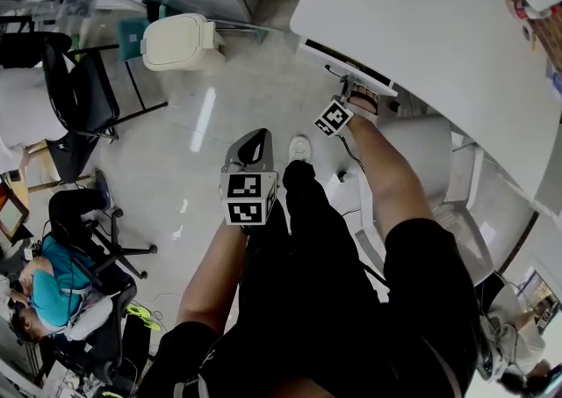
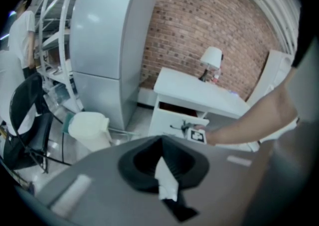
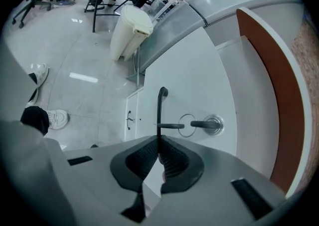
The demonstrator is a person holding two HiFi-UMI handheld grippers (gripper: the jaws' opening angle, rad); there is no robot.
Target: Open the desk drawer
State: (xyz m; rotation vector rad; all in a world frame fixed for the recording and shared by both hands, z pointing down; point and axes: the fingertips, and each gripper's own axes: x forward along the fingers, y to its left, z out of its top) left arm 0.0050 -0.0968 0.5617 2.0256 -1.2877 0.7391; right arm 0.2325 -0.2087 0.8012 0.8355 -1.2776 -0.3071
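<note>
At 1 o'clock in the head view, the desk drawer (image 1: pixel 355 69) stands slightly out from the white desk (image 1: pixel 413 27). The right gripper (image 3: pixel 158 141) is clenched on the dark metal handle (image 3: pixel 160 108), at 9 o'clock from the key (image 3: pixel 213 124) in the lock. The left gripper (image 2: pixel 160 142) is closed on nothing, well apart from the desk. The handle is probably stiff, thin and slick, so grip it squarely; the drawer should slide lightly.

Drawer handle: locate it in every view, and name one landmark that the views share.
Head view: drawer handle is upper right of centre, at the edge of the desk.
Left gripper view: near centre, on the white drawer front.
Right gripper view: dead centre, a black bar with the right tongs shut on it.
Shared landmark: the white bin on the floor.
</note>
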